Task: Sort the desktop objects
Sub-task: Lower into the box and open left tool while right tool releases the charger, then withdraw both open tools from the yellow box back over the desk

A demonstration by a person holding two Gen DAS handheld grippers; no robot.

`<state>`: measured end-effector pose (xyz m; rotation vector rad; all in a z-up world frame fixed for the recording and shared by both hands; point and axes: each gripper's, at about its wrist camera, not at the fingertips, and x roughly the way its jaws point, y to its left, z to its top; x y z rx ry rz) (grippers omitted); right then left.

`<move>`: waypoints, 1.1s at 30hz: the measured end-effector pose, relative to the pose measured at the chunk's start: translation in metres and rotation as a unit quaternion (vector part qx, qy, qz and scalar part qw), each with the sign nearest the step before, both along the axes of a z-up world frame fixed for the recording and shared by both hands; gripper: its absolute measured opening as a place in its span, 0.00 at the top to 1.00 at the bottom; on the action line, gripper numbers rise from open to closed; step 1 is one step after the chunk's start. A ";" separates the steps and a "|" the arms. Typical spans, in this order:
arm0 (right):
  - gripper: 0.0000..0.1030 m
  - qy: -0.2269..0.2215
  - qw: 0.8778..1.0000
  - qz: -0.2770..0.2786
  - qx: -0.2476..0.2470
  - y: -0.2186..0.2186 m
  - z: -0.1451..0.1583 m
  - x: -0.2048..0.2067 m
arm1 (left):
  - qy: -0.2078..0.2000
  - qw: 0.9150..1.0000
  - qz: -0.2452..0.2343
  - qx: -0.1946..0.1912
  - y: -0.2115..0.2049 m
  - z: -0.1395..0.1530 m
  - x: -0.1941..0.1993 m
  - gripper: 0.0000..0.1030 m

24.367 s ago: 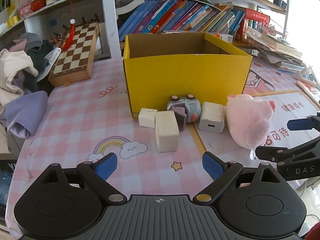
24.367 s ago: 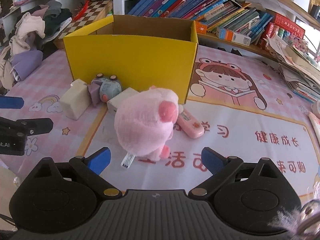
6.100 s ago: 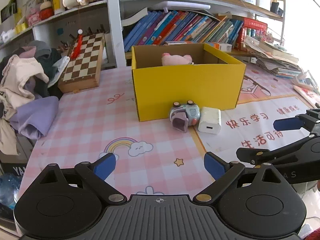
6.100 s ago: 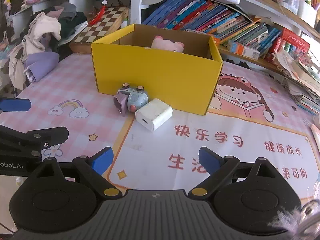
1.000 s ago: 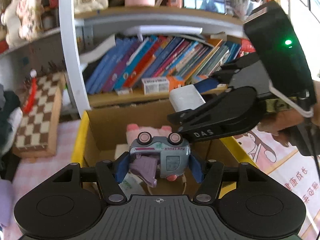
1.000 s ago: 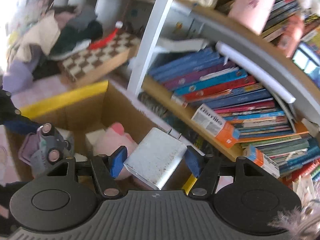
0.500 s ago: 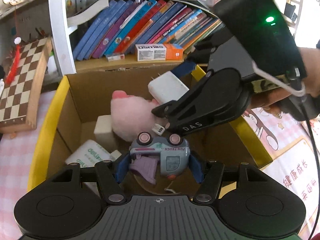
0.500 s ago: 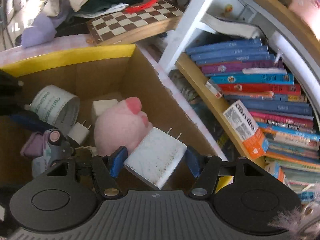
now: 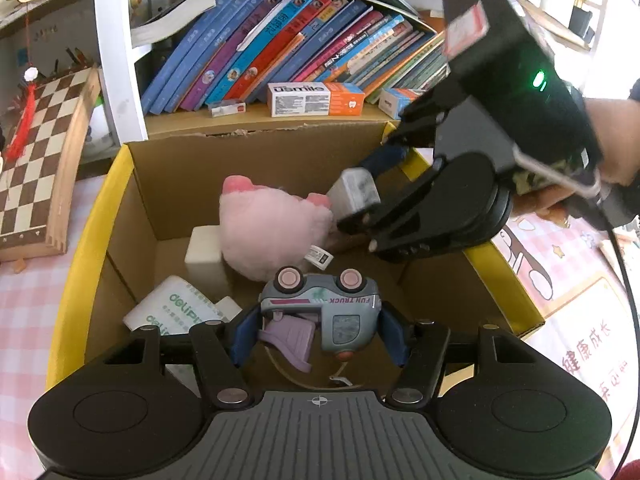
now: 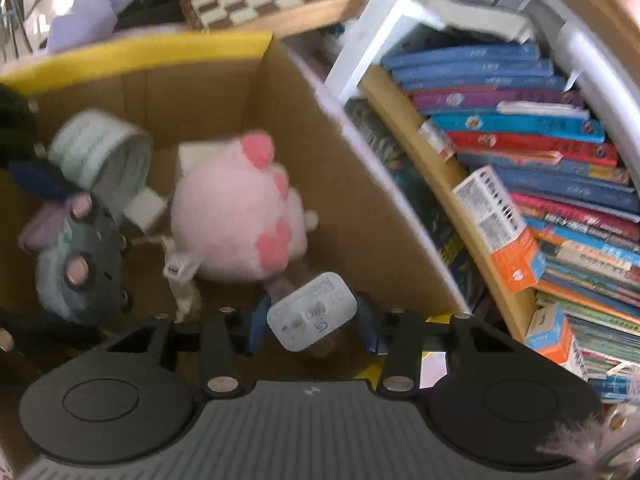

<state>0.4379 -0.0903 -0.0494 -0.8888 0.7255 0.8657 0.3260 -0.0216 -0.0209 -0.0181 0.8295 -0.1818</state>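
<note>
My left gripper [image 9: 318, 330] is shut on a grey-blue toy truck [image 9: 320, 312], held over the open yellow cardboard box [image 9: 92, 216]. My right gripper [image 10: 312, 322] is shut on a white charger block [image 10: 312, 312], lowered inside the box on its right side; it also shows in the left wrist view [image 9: 354, 194]. Inside the box lie a pink plush pig [image 9: 272, 232], a white block [image 9: 202, 250] and a white tape roll [image 9: 176, 312]. The truck also shows in the right wrist view [image 10: 76, 256].
A shelf of leaning books [image 9: 280, 56] stands right behind the box. A chessboard [image 9: 40, 148] lies to the left on the pink checked tablecloth [image 9: 24, 320]. A pile of clothes [image 10: 84, 12] lies beyond it.
Both grippers have dropped lower into the box with their loads. The right gripper has tipped down, so the charger now sits beside the plush pig.
</note>
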 end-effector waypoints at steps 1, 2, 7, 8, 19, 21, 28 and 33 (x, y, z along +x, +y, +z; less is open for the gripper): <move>0.58 0.002 1.000 0.003 -0.001 0.000 -0.003 0.000 | 0.000 1.000 0.000 0.001 0.000 0.000 0.000 0.38; 0.57 0.003 1.000 0.003 -0.003 0.001 -0.005 -0.001 | 0.000 1.000 0.000 0.002 0.000 0.000 0.000 0.38; 0.51 -0.008 1.000 -0.014 0.016 0.001 -0.002 0.001 | -0.008 1.000 0.002 0.015 -0.002 0.002 -0.001 0.29; 0.50 -0.010 1.000 -0.017 0.022 0.000 0.001 0.001 | -0.013 1.000 0.004 0.016 -0.002 0.004 -0.003 0.28; 0.43 -0.027 0.983 -0.082 0.160 -0.034 0.060 -0.022 | -0.088 0.995 0.034 0.020 0.004 0.034 -0.032 0.16; 0.43 -0.036 0.979 -0.088 0.182 -0.041 0.070 -0.035 | -0.106 0.993 0.041 0.021 0.007 0.042 -0.043 0.15; 0.42 -0.075 0.954 -0.147 0.250 -0.062 0.096 -0.091 | -0.150 0.987 0.060 0.020 0.021 0.058 -0.088 0.14; 0.36 -0.104 0.936 -0.178 0.286 -0.069 0.096 -0.149 | -0.170 0.982 0.083 0.013 0.032 0.061 -0.123 0.08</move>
